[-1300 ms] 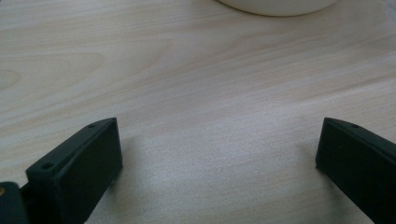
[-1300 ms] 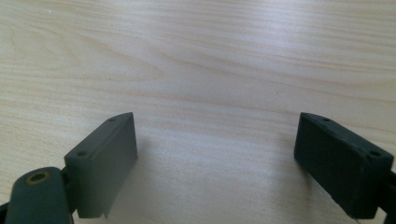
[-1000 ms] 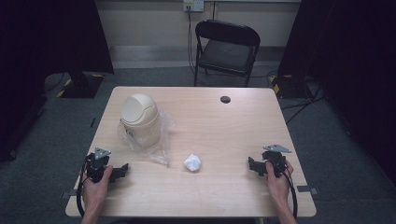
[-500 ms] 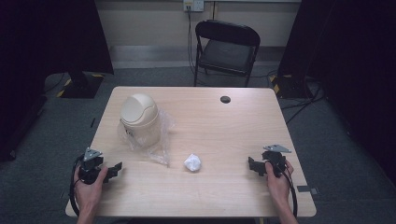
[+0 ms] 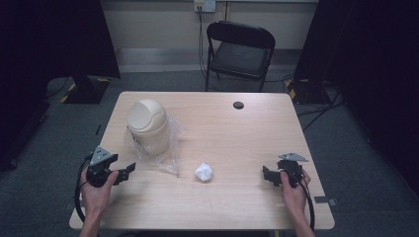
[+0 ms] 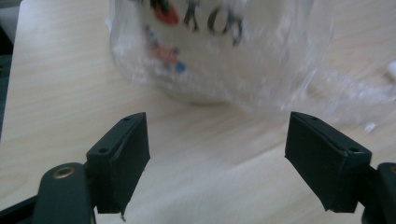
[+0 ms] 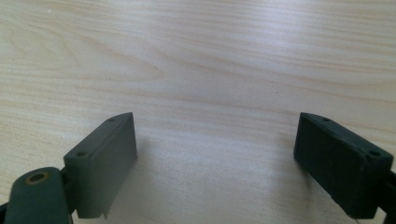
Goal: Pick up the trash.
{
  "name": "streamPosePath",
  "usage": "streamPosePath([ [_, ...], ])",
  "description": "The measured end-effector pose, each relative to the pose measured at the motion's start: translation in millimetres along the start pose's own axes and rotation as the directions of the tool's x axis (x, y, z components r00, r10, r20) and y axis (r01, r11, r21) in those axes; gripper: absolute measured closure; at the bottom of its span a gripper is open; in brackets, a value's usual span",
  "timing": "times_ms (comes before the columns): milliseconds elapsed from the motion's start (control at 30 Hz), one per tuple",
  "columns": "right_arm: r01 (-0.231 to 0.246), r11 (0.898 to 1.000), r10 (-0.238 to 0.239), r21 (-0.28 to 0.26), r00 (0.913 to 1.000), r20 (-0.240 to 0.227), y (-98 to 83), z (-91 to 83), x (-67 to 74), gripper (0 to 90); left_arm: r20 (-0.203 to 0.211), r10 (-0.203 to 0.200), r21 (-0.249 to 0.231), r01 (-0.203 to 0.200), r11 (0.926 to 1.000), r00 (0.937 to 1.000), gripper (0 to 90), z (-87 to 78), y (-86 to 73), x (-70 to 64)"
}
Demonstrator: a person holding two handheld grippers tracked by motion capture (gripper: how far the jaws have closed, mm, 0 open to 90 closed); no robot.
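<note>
A small beige swing-lid bin (image 5: 146,124) stands at the table's left, with a clear plastic bag (image 5: 168,150) loose around its base. A crumpled white paper ball (image 5: 203,171) lies near the table's middle front. My left gripper (image 5: 126,171) is open near the front left, a little short of the bag. In the left gripper view the bagged bin (image 6: 219,46) looms beyond the wide-apart jaws of my left gripper (image 6: 217,161). My right gripper (image 5: 267,175) rests open at the front right; between the jaws of my right gripper (image 7: 215,165) is bare wood.
A small black disc (image 5: 238,105) lies at the table's far edge. A black folding chair (image 5: 239,52) stands behind the table (image 5: 247,133). Dark curtains and cables flank both sides on the grey floor.
My left gripper has lifted and swung to point right toward the bagged bin. The right gripper, bin and paper ball have stayed where they were.
</note>
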State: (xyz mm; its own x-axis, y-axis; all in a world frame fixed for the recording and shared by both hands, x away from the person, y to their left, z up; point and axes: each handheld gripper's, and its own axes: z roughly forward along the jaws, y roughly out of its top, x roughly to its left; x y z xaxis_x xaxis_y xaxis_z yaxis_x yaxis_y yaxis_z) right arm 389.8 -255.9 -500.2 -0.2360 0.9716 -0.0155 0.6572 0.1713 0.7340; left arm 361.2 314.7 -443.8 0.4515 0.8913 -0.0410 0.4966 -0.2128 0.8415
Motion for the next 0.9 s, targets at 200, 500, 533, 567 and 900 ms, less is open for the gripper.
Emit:
streamPosePath([
  [200,0.001,1.0,-0.001,0.0,1.0,0.0,0.0,0.0,0.0,12.3,0.059,0.037,-0.034,-0.035,0.9988,0.9976,20.1,-1.5,30.0,-3.3],
  [500,0.001,1.0,-0.001,0.0,1.0,0.0,0.0,0.0,0.0,12.3,0.11,0.072,-0.074,-0.064,0.9952,0.9913,19.3,0.7,63.7,-5.9],
  [533,0.001,1.0,-0.001,0.0,1.0,0.0,0.0,0.0,0.0,12.4,0.11,0.084,-0.072,-0.076,0.9945,0.9903,19.3,0.9,67.6,-6.6],
  [567,0.0,1.0,0.0,0.0,1.0,0.0,0.0,0.0,0.0,12.3,0.109,0.091,-0.076,-0.083,0.9936,0.9899,19.3,1.2,71.3,-7.3],
  [900,0.001,1.0,-0.001,0.0,1.0,0.0,0.0,0.0,0.0,12.4,0.146,0.138,-0.071,-0.129,0.9891,0.9795,19.3,12.8,101.2,-10.1],
])
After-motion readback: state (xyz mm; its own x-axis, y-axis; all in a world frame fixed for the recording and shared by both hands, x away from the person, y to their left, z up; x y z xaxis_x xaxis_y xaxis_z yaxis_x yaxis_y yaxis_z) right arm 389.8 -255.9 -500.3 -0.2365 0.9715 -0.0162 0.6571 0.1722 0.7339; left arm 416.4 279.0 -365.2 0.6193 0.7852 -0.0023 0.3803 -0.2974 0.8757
